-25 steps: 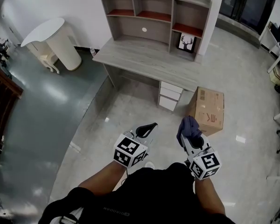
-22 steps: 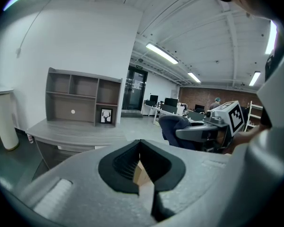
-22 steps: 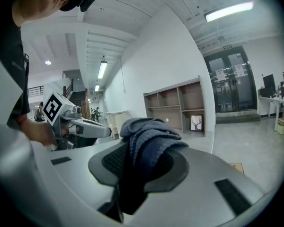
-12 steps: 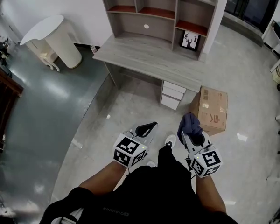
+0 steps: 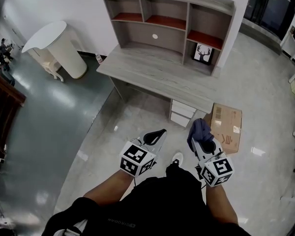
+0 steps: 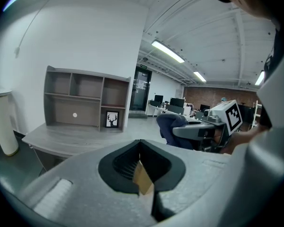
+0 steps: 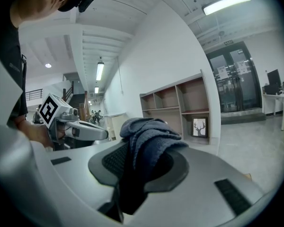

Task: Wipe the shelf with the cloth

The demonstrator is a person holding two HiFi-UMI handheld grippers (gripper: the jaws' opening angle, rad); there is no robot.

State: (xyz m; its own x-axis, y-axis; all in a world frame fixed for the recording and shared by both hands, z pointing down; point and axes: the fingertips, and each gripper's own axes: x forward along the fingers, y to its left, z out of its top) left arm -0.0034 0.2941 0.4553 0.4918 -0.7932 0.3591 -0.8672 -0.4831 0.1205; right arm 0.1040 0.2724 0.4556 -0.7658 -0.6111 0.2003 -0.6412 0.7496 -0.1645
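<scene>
We stand well short of the desk (image 5: 157,70), so the step in hand is the approach. Our right gripper (image 5: 202,139) pinches the dark blue cloth (image 7: 149,136), which bunches up above its jaws, near us and far from the shelf (image 5: 167,28) at the desk's far edge. Our left gripper (image 5: 155,135) has its jaws pressed together on nothing. Next, we judge, the cloth must travel forward and up to a shelf board and press flat on it.
</scene>
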